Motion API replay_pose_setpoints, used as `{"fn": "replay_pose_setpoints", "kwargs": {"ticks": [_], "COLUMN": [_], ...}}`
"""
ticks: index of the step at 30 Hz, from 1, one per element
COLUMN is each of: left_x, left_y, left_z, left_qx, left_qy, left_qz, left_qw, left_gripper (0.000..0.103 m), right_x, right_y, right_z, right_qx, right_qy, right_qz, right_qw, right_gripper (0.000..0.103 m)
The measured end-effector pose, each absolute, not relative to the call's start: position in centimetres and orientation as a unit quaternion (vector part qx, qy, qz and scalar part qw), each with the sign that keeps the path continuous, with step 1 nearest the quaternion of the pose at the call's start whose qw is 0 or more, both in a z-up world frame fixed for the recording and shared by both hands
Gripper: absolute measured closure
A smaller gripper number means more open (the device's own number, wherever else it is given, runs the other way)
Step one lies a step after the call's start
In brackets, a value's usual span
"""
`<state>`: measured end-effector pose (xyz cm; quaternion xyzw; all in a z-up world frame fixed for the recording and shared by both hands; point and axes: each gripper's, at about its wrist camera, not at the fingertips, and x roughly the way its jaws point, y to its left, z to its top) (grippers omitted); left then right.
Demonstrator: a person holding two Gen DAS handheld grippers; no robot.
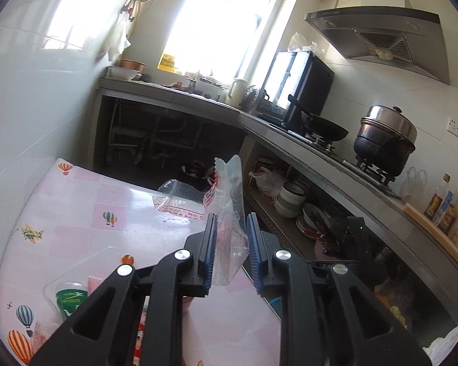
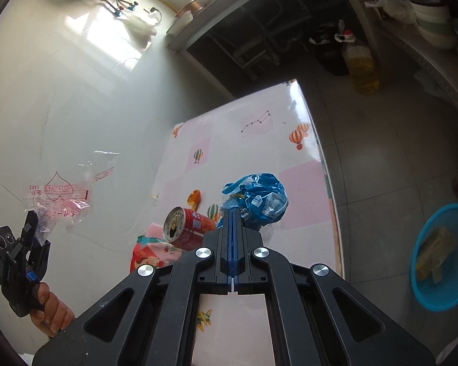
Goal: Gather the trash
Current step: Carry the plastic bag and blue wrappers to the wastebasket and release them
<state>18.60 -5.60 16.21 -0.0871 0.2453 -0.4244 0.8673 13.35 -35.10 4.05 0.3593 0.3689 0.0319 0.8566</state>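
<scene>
My left gripper (image 1: pixel 231 222) has its jaws apart with a clear plastic bag with red print (image 1: pixel 226 201) hanging between the blue pads, touching the left pad; it also shows in the right wrist view (image 2: pixel 58 195), lifted off the table by the left gripper (image 2: pixel 30 222). My right gripper (image 2: pixel 232 213) is shut, its tips at a crumpled blue plastic bag (image 2: pixel 259 198) on the pink table (image 2: pixel 253 140). A red can (image 2: pixel 186 225) lies on its side to the left of the tips, over a red and pink wrapper (image 2: pixel 149 250).
A clear plastic tray with a green cup (image 1: pixel 70 299) lies on the table at the left. A blue basin (image 2: pixel 442 256) sits on the floor to the right of the table. An oil bottle (image 2: pixel 358 64) stands on the floor. The counter with stove and pots (image 1: pixel 381 143) runs along the right.
</scene>
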Motion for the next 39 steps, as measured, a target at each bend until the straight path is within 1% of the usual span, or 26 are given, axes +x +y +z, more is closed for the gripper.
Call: {"fn": "replay_pose_setpoints", "kwargs": {"ticks": [10,18,27,35,39], "left_x": [14.7,11.8,9.6,8.6,8.1], "left_y": [-13.7,-21.4,-31.2,-38.5,-42.1], "left_z": [16.0,13.2,8.0,1.1,-2.1], "left_qx": [-0.064,-0.034,0.024,0.09,0.122], "left_qy": [0.262,0.304,0.376,0.459,0.48], "left_qz": [-0.5,-0.549,-0.585,-0.575,-0.558], "left_qw": [0.823,0.778,0.718,0.672,0.665], "left_gripper": [0.084,0.084,0.084,0.084,0.083], "right_x": [4.9,-1.8,-7.0,-8.9,-8.7], "right_y": [-39.6,-42.6,-45.9,-48.8,-50.2], "right_z": [3.2,1.6,-1.2,-6.3,-8.7], "right_qx": [0.393,0.41,0.409,0.427,0.43], "right_qy": [0.339,0.326,0.334,0.367,0.384], "right_qz": [-0.057,-0.147,-0.236,-0.288,-0.306], "right_qw": [0.853,0.839,0.816,0.775,0.758], "right_gripper": [0.103,0.103,0.103,0.103,0.103]}}
